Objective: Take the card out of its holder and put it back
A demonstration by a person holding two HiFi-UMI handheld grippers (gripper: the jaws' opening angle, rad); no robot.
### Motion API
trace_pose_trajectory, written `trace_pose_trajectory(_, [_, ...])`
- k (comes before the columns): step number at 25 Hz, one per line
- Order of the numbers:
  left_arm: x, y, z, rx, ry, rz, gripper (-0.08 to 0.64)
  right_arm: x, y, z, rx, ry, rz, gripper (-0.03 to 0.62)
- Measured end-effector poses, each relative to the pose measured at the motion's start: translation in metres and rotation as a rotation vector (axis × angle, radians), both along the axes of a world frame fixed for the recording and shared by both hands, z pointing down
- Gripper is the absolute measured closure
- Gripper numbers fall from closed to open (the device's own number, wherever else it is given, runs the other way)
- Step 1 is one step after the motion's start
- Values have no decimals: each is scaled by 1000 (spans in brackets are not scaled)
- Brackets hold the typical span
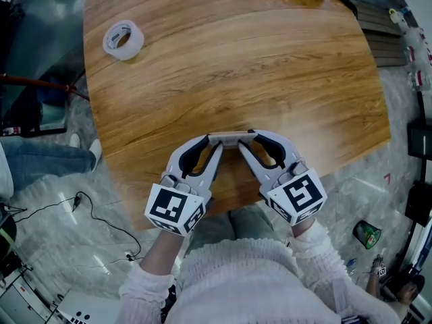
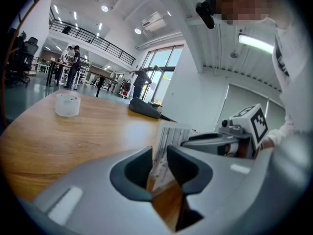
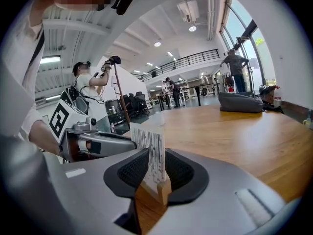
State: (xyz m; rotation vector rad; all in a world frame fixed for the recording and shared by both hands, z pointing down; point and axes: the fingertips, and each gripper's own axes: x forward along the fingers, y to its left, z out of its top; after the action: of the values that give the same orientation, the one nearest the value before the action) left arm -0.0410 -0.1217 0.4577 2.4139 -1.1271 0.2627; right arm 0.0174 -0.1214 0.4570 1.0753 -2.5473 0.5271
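Note:
A white card with black print (image 2: 171, 136) stands upright in a small wooden holder (image 2: 164, 199) on the round wooden table (image 1: 236, 59), near its front edge. From above, card and holder (image 1: 231, 139) show as a pale bar between the two grippers. My left gripper (image 1: 212, 139) straddles its left end and my right gripper (image 1: 251, 138) its right end. In the left gripper view the jaws (image 2: 157, 155) close in on both sides of the card and holder. In the right gripper view the card (image 3: 148, 148) and the block (image 3: 164, 192) fill the gap between the dark pads (image 3: 156, 168).
A roll of clear tape (image 1: 123, 39) lies at the table's far left. A dark bag (image 3: 239, 102) rests at the far edge. Cables and a green can (image 1: 367, 233) lie on the floor. People stand far off in the hall.

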Motion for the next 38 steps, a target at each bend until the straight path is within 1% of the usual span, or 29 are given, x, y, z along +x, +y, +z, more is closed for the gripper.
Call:
trace_pose_trajectory(6, [0, 0, 0, 17, -20, -6, 466, 0, 0, 1, 9, 10, 13, 492])
trace_pose_trajectory(21, [-1, -2, -5, 23, -22, -13, 466, -3, -1, -6, 27, 30, 5, 497])
trace_pose_trajectory(28, [-2, -2, -16, 41, -19, -17, 466, -3, -2, -18, 49, 33, 1, 499])
trace_pose_trajectory(38, [-1, -4, -39, 78, -1, -22, 466, -3, -2, -41, 104, 35, -3, 502])
